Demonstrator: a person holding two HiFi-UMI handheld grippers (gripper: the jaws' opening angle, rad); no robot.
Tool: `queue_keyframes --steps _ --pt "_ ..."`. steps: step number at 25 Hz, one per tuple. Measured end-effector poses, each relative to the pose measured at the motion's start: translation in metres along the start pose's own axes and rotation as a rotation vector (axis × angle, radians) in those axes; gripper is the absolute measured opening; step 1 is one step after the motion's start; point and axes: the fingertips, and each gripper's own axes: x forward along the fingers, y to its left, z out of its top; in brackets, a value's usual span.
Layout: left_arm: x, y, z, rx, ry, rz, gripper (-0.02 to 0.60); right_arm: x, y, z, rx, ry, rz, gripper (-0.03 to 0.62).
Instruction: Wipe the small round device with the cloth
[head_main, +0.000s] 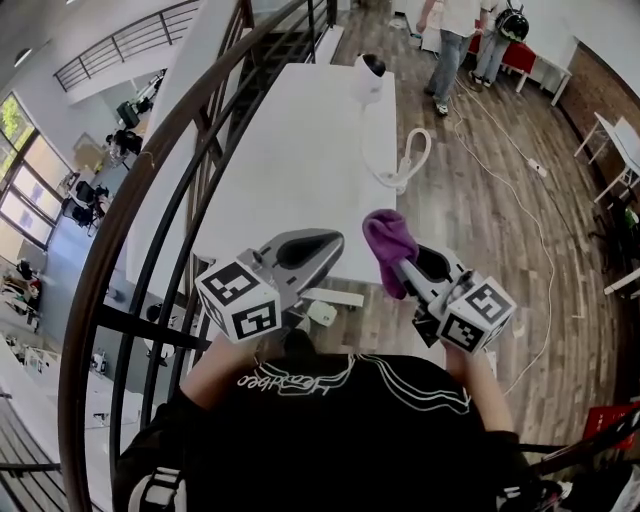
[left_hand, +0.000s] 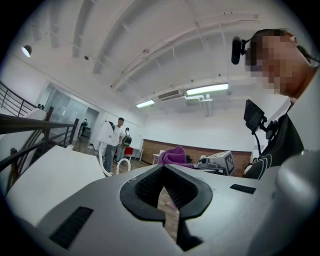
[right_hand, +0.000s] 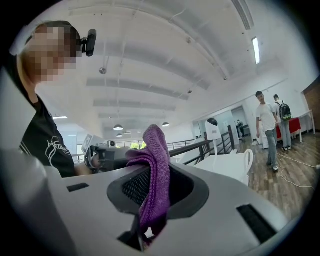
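Observation:
The small round white device (head_main: 370, 76) with a dark top stands at the far end of the long white table (head_main: 290, 170); the right gripper view shows it too (right_hand: 212, 129). A white cable (head_main: 405, 165) loops on the table beside it. My right gripper (head_main: 400, 264) is shut on a purple cloth (head_main: 388, 240), which bunches up out of the jaws (right_hand: 154, 165). My left gripper (head_main: 325, 246) is shut with nothing in it (left_hand: 164, 170). Both grippers are held level at the table's near end, far short of the device.
A black metal railing (head_main: 150, 210) curves along the table's left side, with a drop to a lower floor beyond it. Two people (head_main: 455, 40) stand past the table's far end. A cord (head_main: 520, 190) trails over the wooden floor on the right. White tables (head_main: 620, 140) stand at far right.

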Motion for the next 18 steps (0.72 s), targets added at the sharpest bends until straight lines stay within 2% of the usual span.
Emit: queue_keyframes --steps 18 --pt "0.003 -0.01 -0.009 -0.022 0.009 0.023 0.009 -0.017 -0.004 -0.003 0.013 -0.013 -0.006 0.066"
